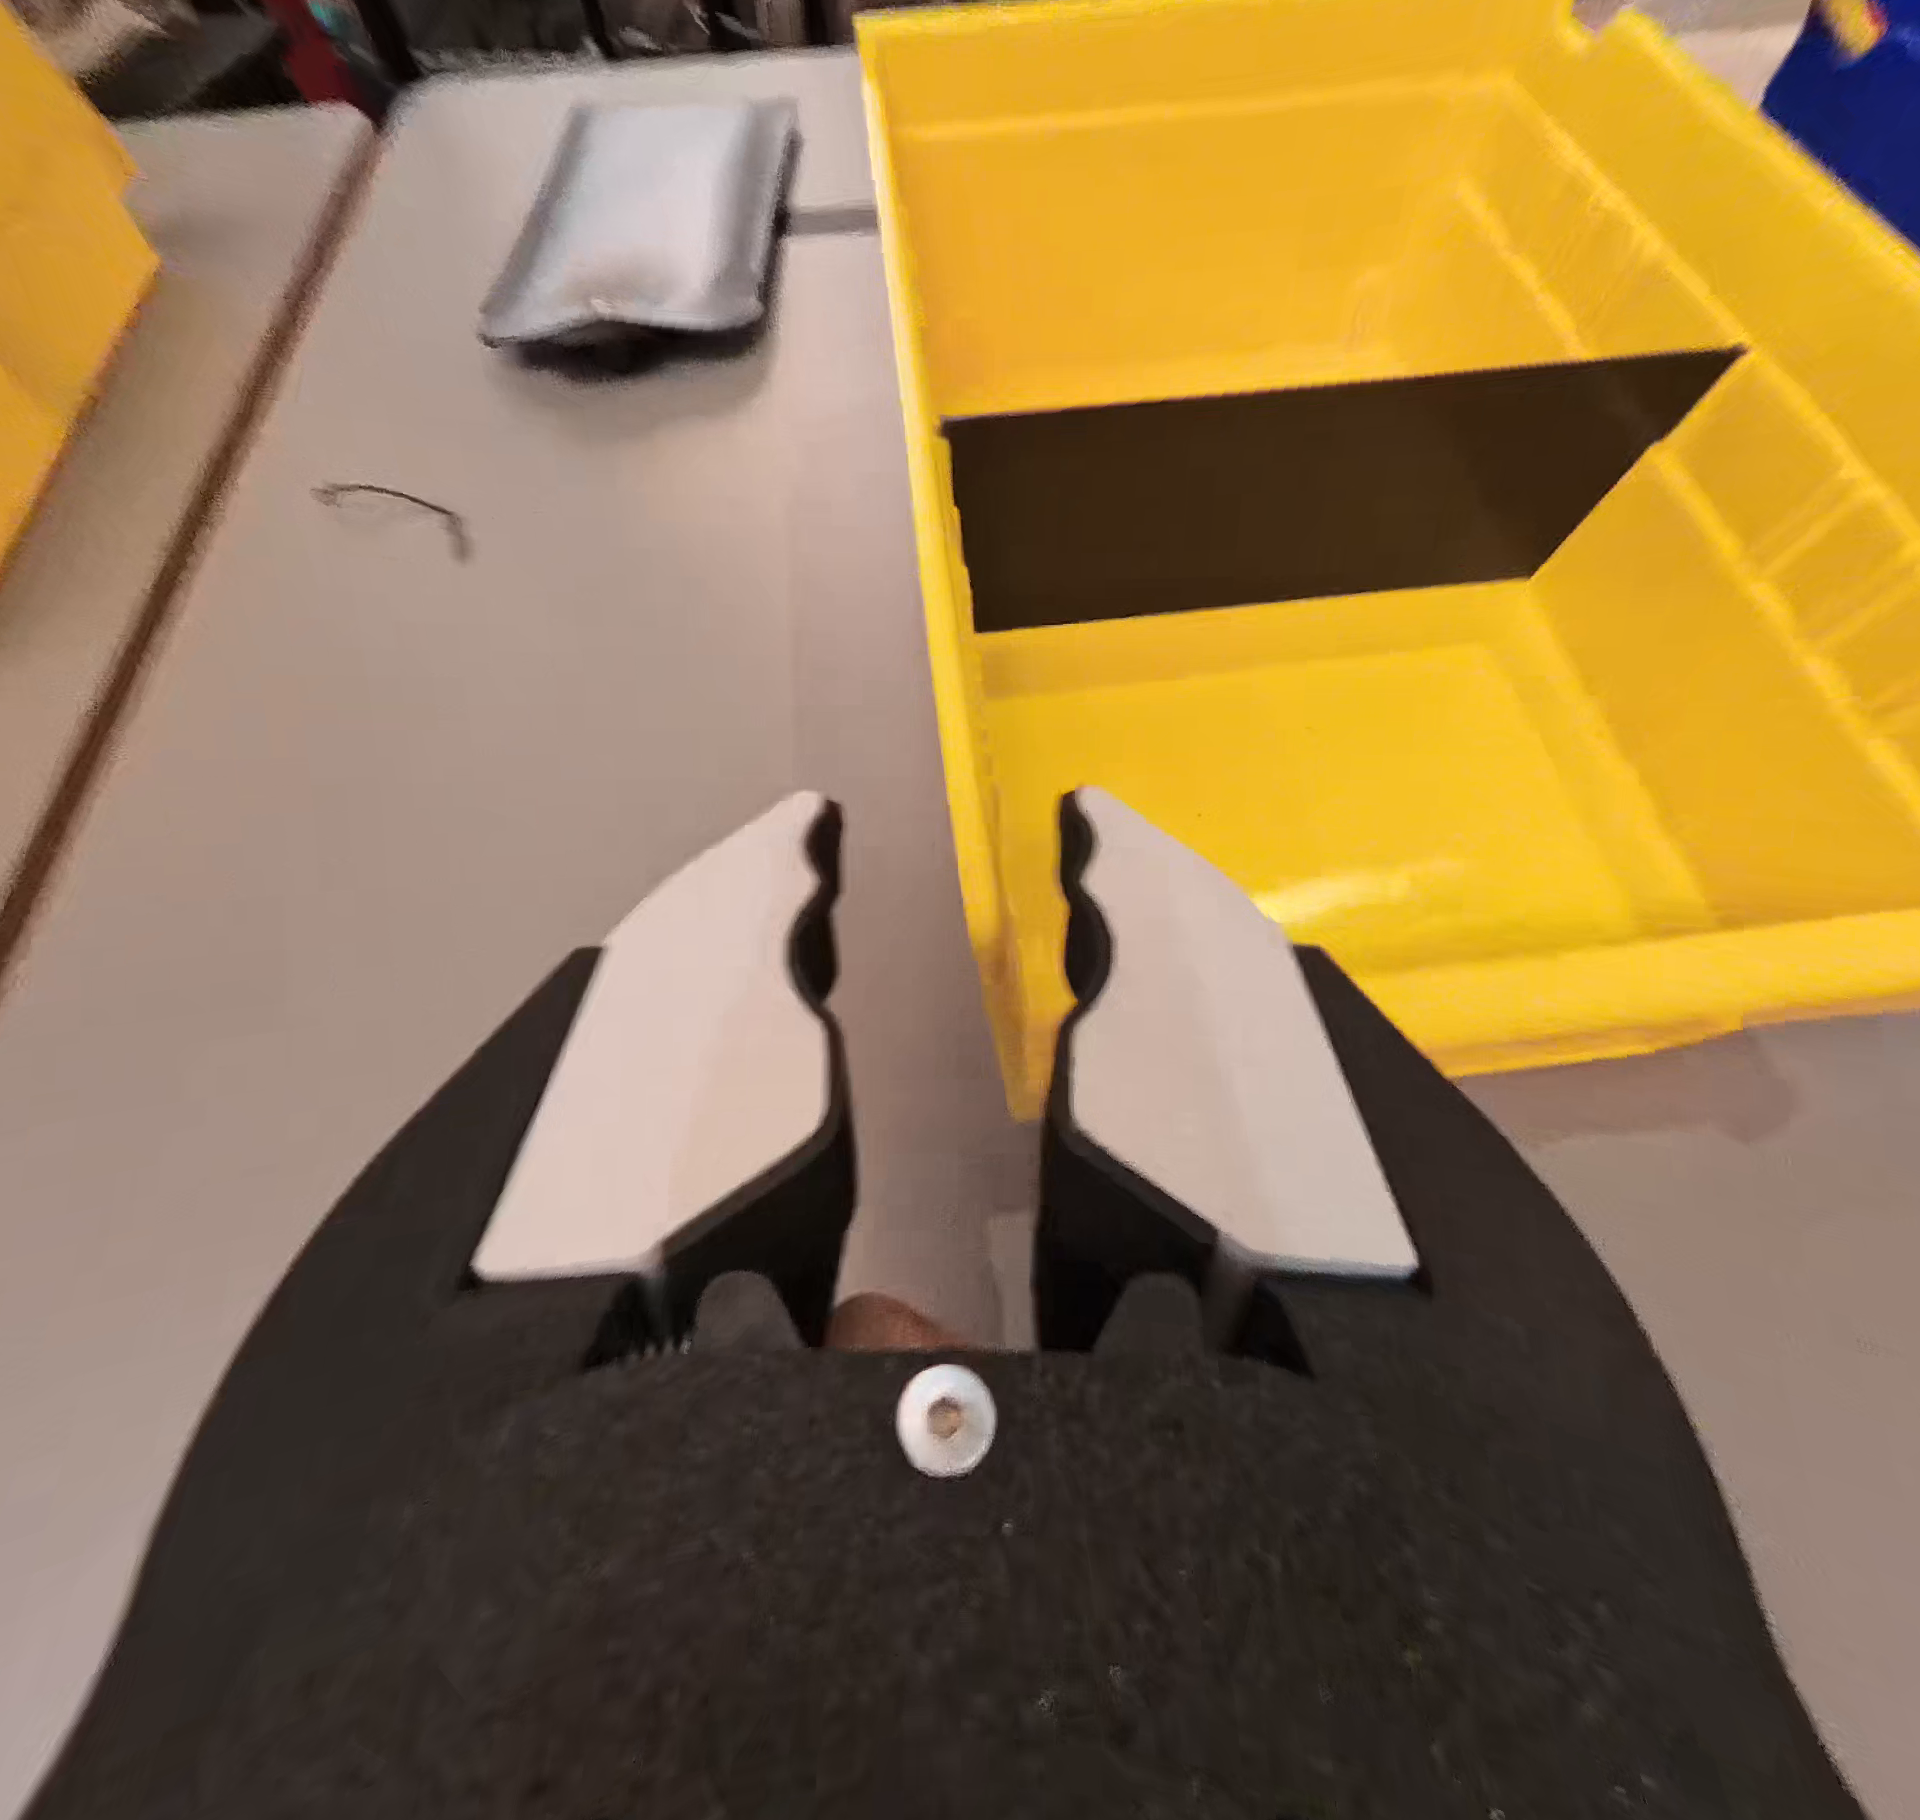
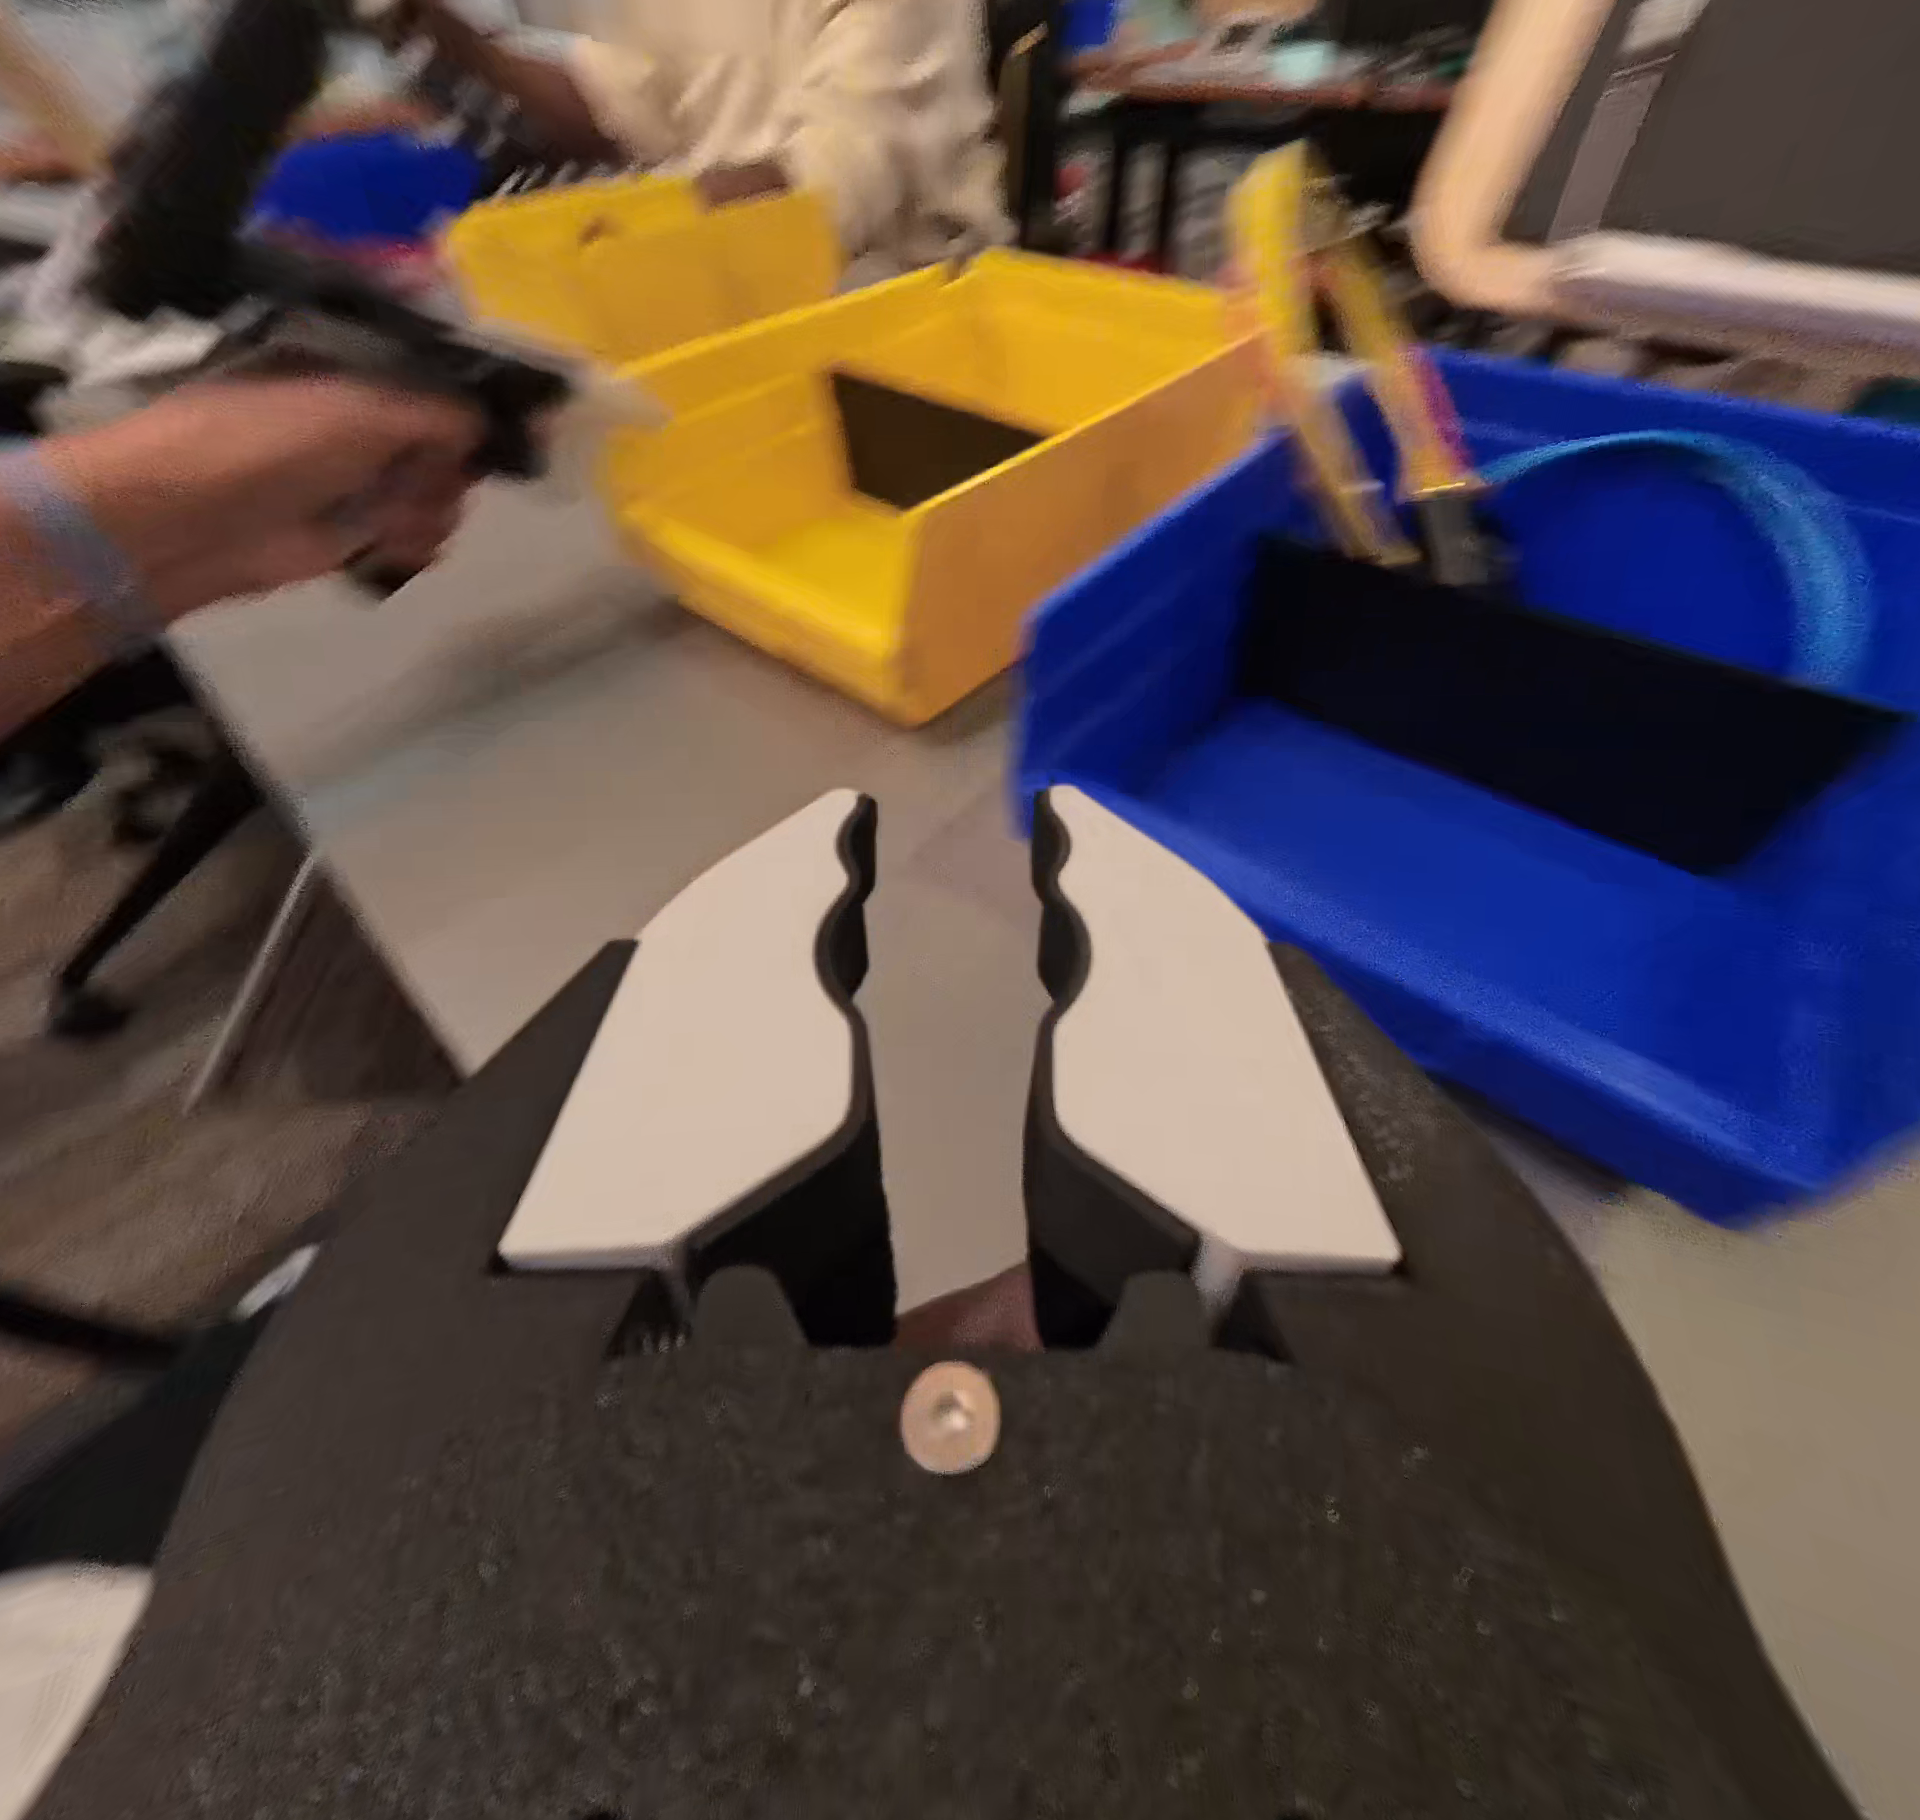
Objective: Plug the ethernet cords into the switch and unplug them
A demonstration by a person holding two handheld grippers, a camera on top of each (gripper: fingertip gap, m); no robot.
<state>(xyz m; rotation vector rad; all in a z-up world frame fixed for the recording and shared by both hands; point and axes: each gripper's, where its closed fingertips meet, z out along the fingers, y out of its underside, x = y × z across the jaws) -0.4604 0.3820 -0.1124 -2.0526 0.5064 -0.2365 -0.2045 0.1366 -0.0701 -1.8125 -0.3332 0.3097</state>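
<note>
Fingers on the left gripper (image 1: 948, 814) sit parted with a moderate gap and nothing between them, hovering over the grey bench (image 1: 436, 783) right at the near-left corner of the yellow bin (image 1: 935, 336). That bin has a black divider (image 1: 1299, 492) across its middle, and both compartments look bare. Beyond the bin's left wall lies a grey pouch (image 1: 644, 222), and nearer on the bench a thin dark scrap of wire (image 1: 400, 508).

Right gripper (image 2: 948, 820) is much the same: fingers apart, holding nothing, just left of the blue bin (image 2: 1455, 939). Only this view shows the blue bin, which stands right of the yellow bin (image 2: 935, 607). A blue ethernet cord (image 2: 1766, 513) loops in its far compartment, well beyond the fingertips (everything is motion-blurred). I can't make out a switch in either view.

Left of the yellow bin, this view also catches a hand (image 2: 239, 492) holding the other gripper, and a person in a light top (image 2: 790, 45) behind the bins.
</note>
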